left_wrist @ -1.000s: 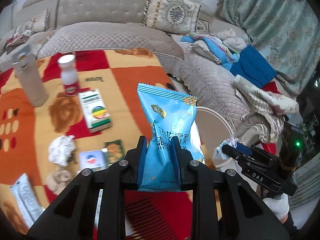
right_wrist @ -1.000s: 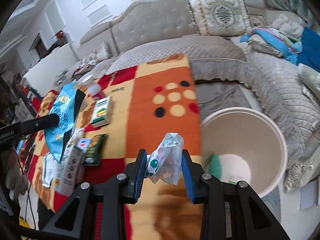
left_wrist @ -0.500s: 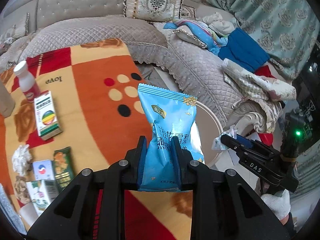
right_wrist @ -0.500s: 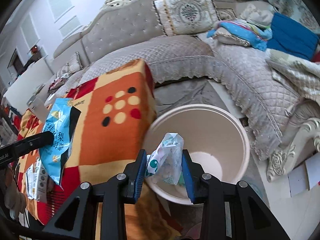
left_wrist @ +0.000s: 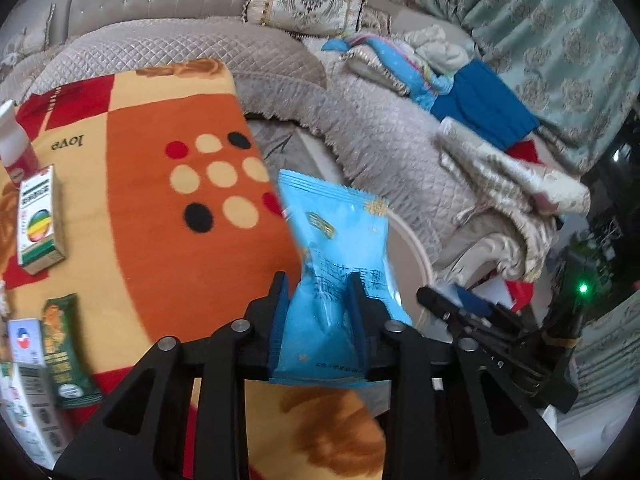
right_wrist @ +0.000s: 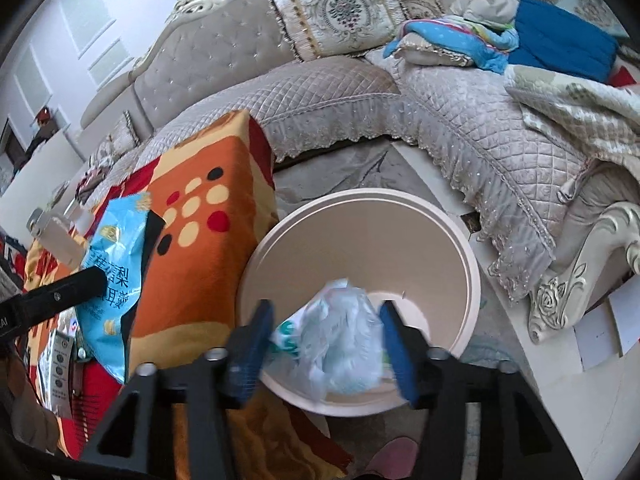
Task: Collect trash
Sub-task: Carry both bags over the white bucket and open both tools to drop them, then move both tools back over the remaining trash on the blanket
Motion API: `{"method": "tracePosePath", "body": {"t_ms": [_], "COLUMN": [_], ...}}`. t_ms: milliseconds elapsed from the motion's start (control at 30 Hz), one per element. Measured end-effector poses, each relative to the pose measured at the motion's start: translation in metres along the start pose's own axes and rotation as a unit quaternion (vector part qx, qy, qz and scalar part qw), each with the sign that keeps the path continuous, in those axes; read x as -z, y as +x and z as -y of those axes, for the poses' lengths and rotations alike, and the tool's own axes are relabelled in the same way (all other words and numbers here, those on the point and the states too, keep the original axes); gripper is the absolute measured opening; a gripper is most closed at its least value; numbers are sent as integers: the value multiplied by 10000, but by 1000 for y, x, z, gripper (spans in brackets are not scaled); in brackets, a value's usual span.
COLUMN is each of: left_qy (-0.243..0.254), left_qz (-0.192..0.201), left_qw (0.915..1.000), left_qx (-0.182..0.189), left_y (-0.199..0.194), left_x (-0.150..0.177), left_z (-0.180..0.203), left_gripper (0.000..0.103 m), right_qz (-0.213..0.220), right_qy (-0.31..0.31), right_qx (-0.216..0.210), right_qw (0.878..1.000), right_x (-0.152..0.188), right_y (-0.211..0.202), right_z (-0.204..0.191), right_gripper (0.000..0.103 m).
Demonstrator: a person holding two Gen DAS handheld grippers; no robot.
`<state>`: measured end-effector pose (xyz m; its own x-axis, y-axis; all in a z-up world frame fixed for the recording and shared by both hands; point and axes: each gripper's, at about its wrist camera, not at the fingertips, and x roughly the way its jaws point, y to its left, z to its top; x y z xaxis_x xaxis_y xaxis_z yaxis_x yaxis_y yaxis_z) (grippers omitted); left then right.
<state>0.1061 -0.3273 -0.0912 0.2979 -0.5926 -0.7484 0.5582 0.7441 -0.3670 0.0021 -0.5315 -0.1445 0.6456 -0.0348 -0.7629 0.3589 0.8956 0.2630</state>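
Over the round cream plastic bin (right_wrist: 460, 236), the right claw (right_wrist: 326, 344) was spread wide, and the crumpled white plastic wrapper (right_wrist: 340, 344) sat loose and blurry between its blue pads (right_wrist: 250, 350). Beside it, above the edge of the orange patterned tabletop (left_wrist: 160, 208), the left claw (left_wrist: 318, 316) squeezed a shiny blue snack bag (left_wrist: 340, 264) upright.
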Motion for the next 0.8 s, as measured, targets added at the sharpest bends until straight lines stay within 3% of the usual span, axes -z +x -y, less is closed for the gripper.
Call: {"method": "tracePosePath", "body": {"t_ms": [67, 167, 800], "left_qy": [33, 79, -45], "left_qz": [4, -7, 125], "left_qw": [9999, 9999, 9989], "left_qx": [103, 68, -450], "left_y": [2, 1, -23], "left_x": [-1, 0, 5], "left_z": [2, 2, -13], "left_gripper": [30, 38, 38], "right_qz": [50, 93, 182], "right_qy": [79, 185, -168], "right_qx": [24, 22, 135], "right_qw": [10000, 9998, 9996], "right_x": [-1, -1, 8], "right_y": [0, -3, -12], "right_z": [4, 10, -20], "right_gripper": [74, 74, 74]}}
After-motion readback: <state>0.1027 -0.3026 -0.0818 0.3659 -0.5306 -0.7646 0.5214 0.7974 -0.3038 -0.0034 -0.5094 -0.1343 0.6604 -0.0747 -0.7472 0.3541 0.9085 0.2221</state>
